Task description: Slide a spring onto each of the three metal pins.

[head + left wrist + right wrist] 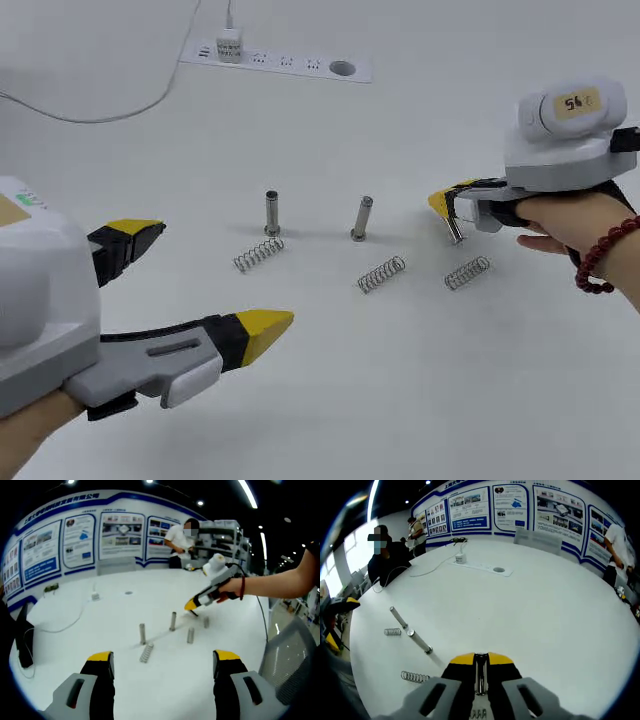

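Standing upright near the middle of the desk (pixel 420 400), the left pin (pixel 272 213) and the middle pin (pixel 362 218) are set side by side, apart from each other, and both are bare. The third pin (pixel 454 228) is pinched between the closed fingers (pixel 462 664) of the right gripper (pixel 446 204) at the right, and it is tilted. Whether its lower end touches the desk cannot be told. Three springs lie flat on the near side of the pins: the left spring (pixel 258 254) just beside the left pin's base, the middle spring (pixel 381 274) near the middle pin, and the right spring (pixel 467 272) just below the held pin. The left gripper (pixel 200 280) is held at the near left with its fingers (pixel 262 325) spread wide and nothing between them. A power strip (pixel 290 62) lies at the far edge.

No spring has yet been threaded, so the task is judged to be at its start. Several faults are possible from here. If the third pin is let go while tilted, it could be toppled and rolled into the right spring. The narrow bases of the upright pins could be knocked over by a finger brought in too low. A spring squeezed too hard could be bent or shot out of the pinch, and a spring offered off-axis could be caught on the pin's top.
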`<state>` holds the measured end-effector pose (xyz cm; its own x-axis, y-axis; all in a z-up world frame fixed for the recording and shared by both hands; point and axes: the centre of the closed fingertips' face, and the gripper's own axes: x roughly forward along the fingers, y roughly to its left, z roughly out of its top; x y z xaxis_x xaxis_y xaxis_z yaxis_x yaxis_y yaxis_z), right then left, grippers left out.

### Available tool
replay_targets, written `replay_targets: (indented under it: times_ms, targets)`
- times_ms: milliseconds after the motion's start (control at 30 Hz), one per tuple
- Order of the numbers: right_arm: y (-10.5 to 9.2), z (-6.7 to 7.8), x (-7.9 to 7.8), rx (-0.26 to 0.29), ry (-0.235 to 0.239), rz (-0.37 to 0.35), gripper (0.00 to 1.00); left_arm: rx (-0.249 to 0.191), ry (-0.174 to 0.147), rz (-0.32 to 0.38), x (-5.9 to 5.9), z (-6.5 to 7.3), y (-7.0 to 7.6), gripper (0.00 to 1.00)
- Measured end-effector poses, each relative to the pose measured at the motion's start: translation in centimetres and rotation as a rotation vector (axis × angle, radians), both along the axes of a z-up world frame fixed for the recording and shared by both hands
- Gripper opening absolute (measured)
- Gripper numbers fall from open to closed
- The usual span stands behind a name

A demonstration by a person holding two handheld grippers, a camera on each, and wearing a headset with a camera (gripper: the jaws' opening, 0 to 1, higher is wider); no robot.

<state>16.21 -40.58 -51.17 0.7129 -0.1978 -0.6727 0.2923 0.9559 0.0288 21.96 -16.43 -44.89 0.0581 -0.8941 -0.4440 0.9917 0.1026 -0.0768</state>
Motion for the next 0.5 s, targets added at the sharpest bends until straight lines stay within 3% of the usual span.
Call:
replay_targets:
  times_ms: [500]
  targets:
    - [0.8, 1.6, -1.8, -0.026, -0.003, 0.021, 0.09, -0.011, -0.008, -0.009, -0.5, 0.6, 0.1, 0.82]
